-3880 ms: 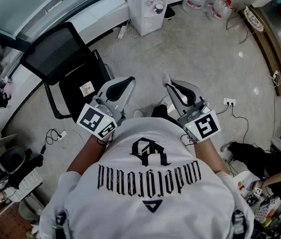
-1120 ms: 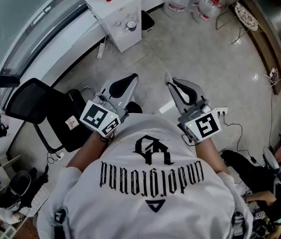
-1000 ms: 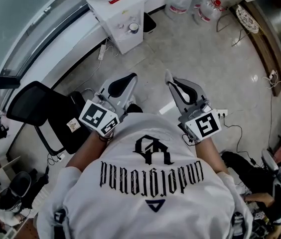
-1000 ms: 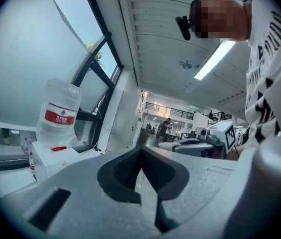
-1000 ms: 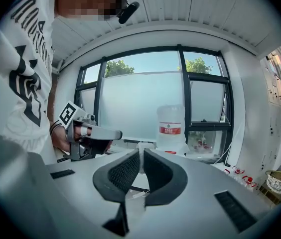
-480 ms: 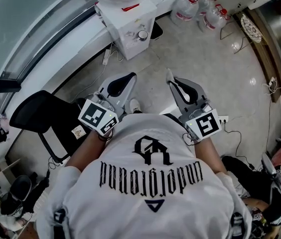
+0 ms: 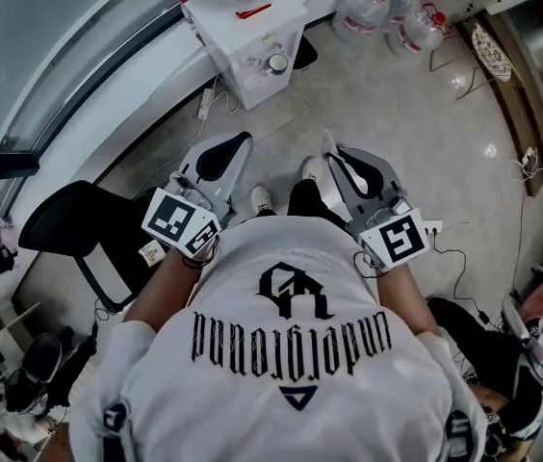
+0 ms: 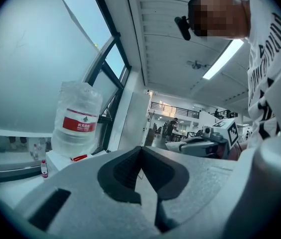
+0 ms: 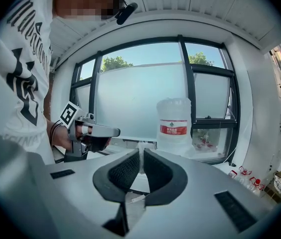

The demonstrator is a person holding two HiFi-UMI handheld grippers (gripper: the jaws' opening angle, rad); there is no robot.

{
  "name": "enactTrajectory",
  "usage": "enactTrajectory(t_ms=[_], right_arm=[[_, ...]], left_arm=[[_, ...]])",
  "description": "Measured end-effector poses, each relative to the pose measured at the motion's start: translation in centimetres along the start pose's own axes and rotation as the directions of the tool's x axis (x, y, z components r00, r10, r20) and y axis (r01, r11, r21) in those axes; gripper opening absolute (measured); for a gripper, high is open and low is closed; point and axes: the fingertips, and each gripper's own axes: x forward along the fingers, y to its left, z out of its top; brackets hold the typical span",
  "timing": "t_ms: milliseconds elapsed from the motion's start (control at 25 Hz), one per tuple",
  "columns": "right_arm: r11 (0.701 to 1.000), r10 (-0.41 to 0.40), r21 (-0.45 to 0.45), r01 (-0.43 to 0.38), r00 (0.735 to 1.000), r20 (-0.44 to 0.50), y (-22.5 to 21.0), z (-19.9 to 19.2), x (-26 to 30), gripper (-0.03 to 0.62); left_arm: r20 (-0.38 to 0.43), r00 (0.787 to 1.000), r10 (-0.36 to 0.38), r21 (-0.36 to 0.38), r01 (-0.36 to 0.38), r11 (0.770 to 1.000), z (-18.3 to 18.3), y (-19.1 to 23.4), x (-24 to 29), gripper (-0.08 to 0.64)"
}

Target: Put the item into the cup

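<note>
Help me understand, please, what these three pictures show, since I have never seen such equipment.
There is no robot here: a person holds a hand-held gripper in each hand. The head view comes from a camera on the person's head, looking down at the floor. The other two views come from cameras riding on each gripper, looking along its jaws. Below the grippers is only floor; ahead stands a water dispenser with a big bottle on top. The left hand-held gripper is shut and empty. The right hand-held gripper pinches a thin whitish item; I cannot tell what it is.
</note>
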Motion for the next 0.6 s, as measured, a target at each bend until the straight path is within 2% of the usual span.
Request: enactTrajectory(t_ms=[360, 600], right_arm=[[0.997, 0.079, -0.010, -0.079, 0.997, 0.009, -5.6, -0.1, 2.5, 0.032], [0.988, 0.151, -0.013, -0.151, 0.989, -0.003, -11.1, -0.7, 4.3, 0.032]], left_arm=[[-0.008, 0.997, 0.073, -0.009, -0.074, 0.997, 0.3, 1.6, 4.4, 0.015], [-0.014, 0.988, 0.157, -0.037, -0.157, 0.987, 0.0, 3.1, 8.7, 0.015]])
